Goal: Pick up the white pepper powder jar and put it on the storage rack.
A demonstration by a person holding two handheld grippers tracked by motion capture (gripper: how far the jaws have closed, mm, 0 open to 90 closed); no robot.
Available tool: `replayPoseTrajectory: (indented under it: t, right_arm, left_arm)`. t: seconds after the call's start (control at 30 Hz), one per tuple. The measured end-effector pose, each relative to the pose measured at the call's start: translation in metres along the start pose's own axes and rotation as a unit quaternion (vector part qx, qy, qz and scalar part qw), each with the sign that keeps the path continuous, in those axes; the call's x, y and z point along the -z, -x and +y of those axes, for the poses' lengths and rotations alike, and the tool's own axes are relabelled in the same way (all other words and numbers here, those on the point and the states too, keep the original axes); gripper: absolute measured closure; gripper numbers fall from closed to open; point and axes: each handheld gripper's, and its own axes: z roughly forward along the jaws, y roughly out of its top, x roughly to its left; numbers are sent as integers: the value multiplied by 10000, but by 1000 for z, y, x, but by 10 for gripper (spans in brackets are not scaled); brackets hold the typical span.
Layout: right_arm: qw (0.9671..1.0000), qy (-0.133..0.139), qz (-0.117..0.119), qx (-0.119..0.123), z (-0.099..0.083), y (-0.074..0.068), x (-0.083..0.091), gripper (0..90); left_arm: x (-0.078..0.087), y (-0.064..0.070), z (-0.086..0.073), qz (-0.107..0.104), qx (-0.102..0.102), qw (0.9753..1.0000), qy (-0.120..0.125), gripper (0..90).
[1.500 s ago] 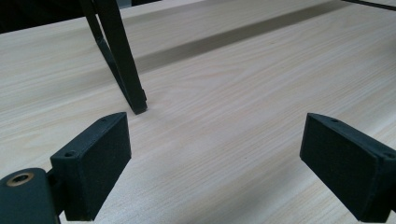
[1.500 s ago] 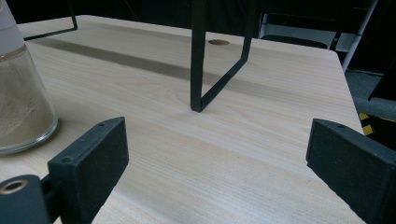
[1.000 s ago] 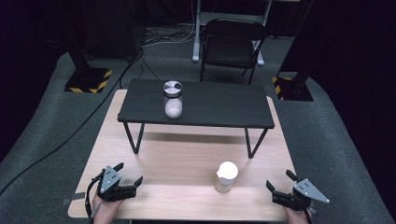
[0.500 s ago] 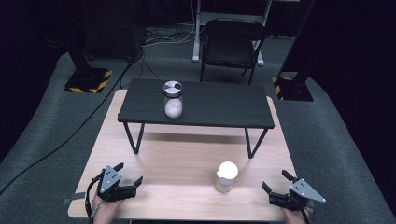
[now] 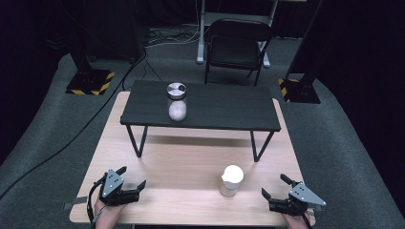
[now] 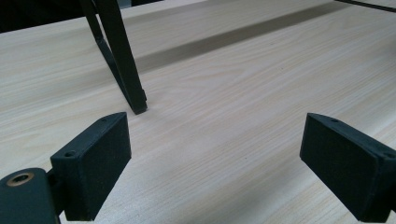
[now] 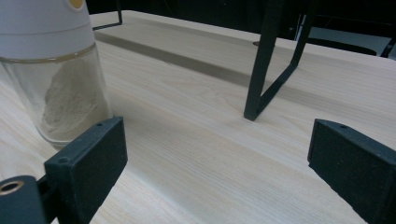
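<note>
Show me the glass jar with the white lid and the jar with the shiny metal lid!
glass jar with the white lid (image 5: 231, 181), high view, on its white lid.
glass jar with the shiny metal lid (image 5: 176, 91), high view, on its metal lid.

Table (image 5: 191, 157): pale wood, fine straight grain, smooth matt finish. Small raised bench (image 5: 215, 107) on it: black matt top, thin black matt metal legs. Jar (image 5: 230, 181) near right gripper (image 5: 277, 191): clear glass body, slightly glossy, white smooth plastic top; pale powdery contents clinging to the glass. Second jar (image 5: 176, 101) on bench: shiny metal lid, clear glass. Left gripper (image 5: 130, 177) and right gripper: black matt plastic jaws, faintly grainy pad faces; grey plate on top of each. Floor (image 5: 43, 143): grey carpet, rough. Chair (image 5: 235, 47): black metal.
</note>
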Motion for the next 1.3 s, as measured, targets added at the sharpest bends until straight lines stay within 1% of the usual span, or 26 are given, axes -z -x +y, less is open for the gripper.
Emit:
replayPoseTrajectory:
  t: [0.3, 0.63, 1.3]
  right_arm:
    - [9997, -6, 254, 69, 2, -1, -6, 33]
    - [9985, -10, 531, 139, 5, -5, -13, 29]
    - [9956, -55, 878, 326, 13, -21, -33, 28]
  left_arm:
    - [0, 0, 0, 0, 1, 10000, -3, 84]
    - [0, 0, 0, -4, 2, 10000, -3, 84]
    - [0, 0, 0, -5, -7, 10000, -12, 84]
